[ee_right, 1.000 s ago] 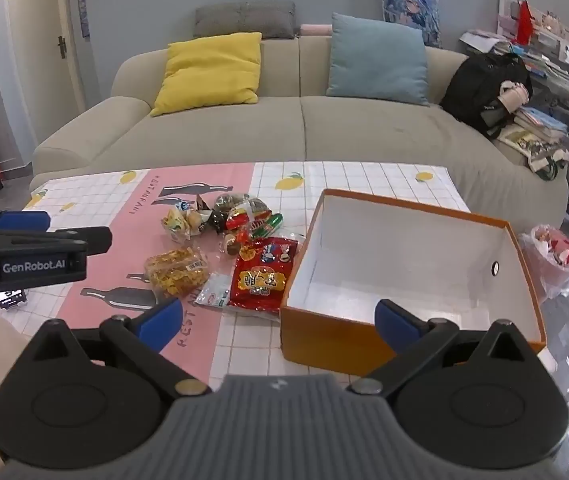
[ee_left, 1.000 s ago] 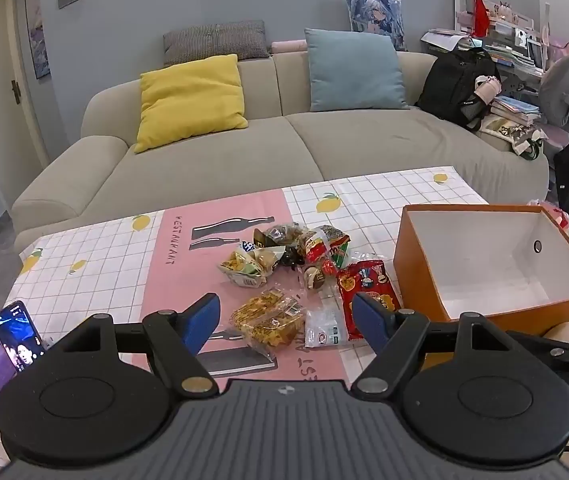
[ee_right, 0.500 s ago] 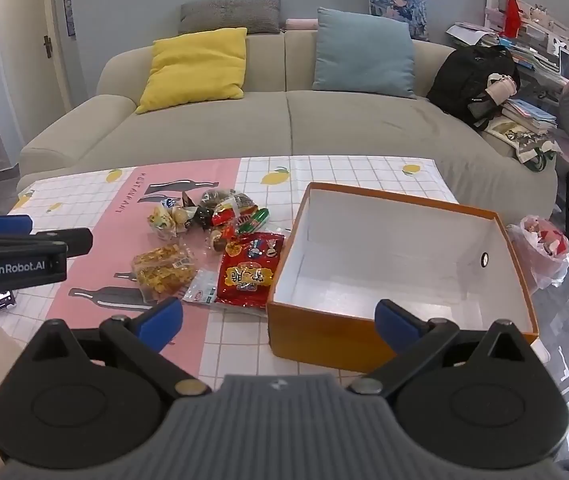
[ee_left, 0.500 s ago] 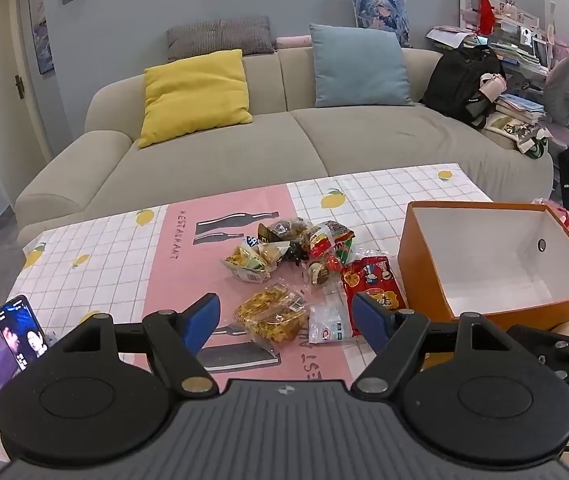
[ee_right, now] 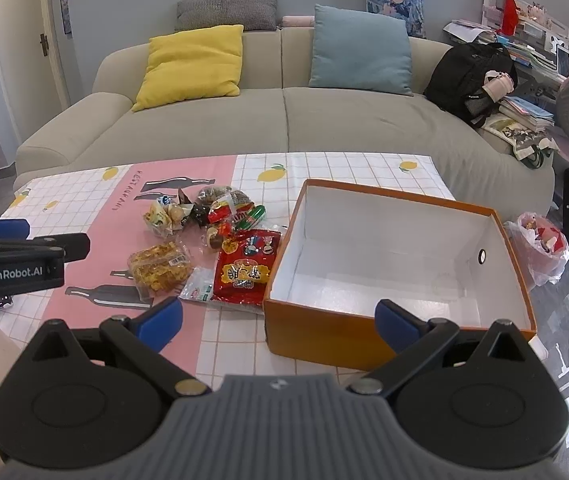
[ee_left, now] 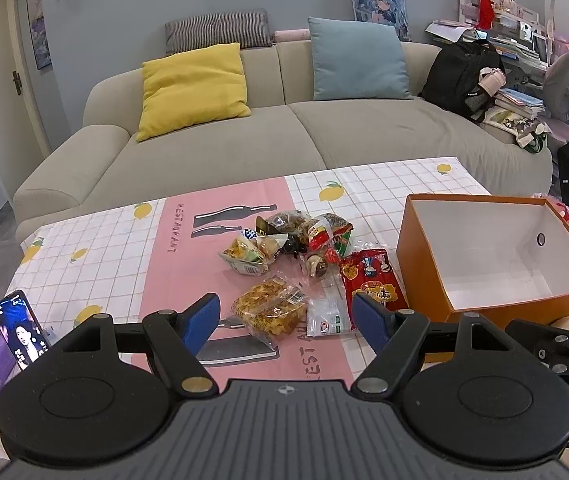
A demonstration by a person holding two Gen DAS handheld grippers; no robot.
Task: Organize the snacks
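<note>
Low table under a checked, lemon-print cloth

On the tablecloth (ee_left: 96, 248) lie a heap of snack packets (ee_left: 292, 240), a red packet (ee_left: 372, 280), a clear pack of yellow crisps (ee_left: 270, 308), an open orange box (ee_right: 324, 328) and a propped phone (ee_left: 20, 328).

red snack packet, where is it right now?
The red snack packet lies flat on the tablecloth, right against the orange box's left wall, with a small white packet on its other side; in the left wrist view it sits centre-right.

Both hand-held grippers (ee_left: 286, 316) (ee_right: 280, 320) agape, empty
</note>
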